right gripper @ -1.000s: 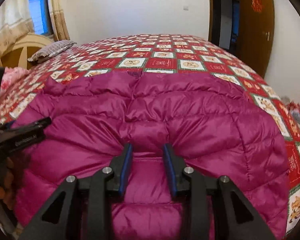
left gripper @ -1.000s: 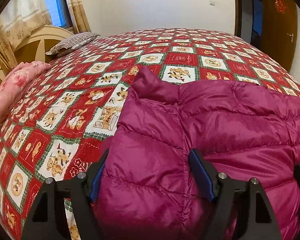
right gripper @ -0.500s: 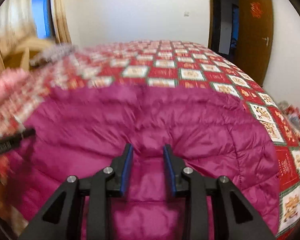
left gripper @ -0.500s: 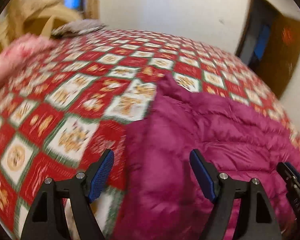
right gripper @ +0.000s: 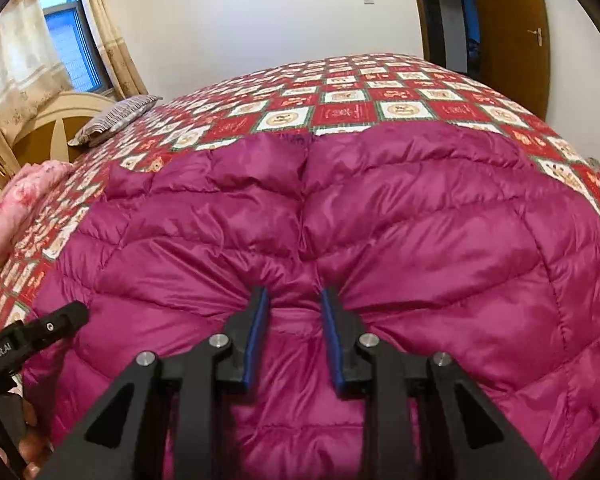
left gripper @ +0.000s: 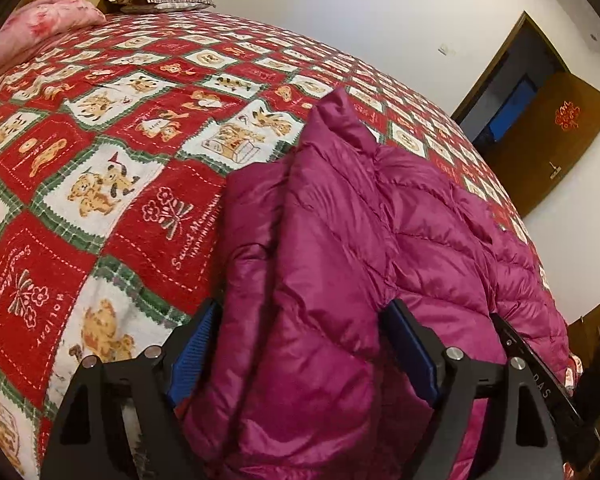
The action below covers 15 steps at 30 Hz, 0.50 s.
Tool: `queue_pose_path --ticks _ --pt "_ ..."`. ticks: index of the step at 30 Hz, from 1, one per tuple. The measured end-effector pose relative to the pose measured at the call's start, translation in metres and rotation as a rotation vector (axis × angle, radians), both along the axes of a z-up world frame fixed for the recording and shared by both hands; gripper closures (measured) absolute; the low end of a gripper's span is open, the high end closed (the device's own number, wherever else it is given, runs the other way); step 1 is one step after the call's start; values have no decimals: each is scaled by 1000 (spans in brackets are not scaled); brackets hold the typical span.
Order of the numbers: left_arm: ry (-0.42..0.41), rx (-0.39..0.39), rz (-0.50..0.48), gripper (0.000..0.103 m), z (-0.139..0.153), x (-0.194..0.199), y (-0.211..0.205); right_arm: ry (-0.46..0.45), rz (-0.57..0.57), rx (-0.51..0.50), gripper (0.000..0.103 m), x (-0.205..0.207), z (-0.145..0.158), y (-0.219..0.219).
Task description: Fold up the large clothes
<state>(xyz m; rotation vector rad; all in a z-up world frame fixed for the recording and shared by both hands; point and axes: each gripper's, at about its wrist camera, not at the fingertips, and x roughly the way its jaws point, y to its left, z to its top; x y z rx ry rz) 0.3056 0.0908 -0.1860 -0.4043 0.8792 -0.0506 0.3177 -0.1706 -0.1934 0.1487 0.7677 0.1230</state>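
With the right gripper (right gripper: 294,314) clenched on the jacket (right gripper: 340,220) and the left gripper (left gripper: 300,344) wide around a bulky fold, slippery fabric could slide free.

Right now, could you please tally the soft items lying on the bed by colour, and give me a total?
Magenta: 1, the quilted magenta down jacket
Pink: 1, the folded pink floral blanket
Grey: 1, the grey striped pillow
Red, green and white: 1, the patchwork bear-print bedspread under them all
Total: 4
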Motion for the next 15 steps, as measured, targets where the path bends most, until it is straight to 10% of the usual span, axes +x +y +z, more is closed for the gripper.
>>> queue_pose_path --ticks 7,15 --pt "-10 -62 -49 20 1 0 -2 -5 -4 16 74 0 -1 -2" --pt "-17 -176 -71 76 3 -4 0 -7 -5 30 74 -2 -1 -4"
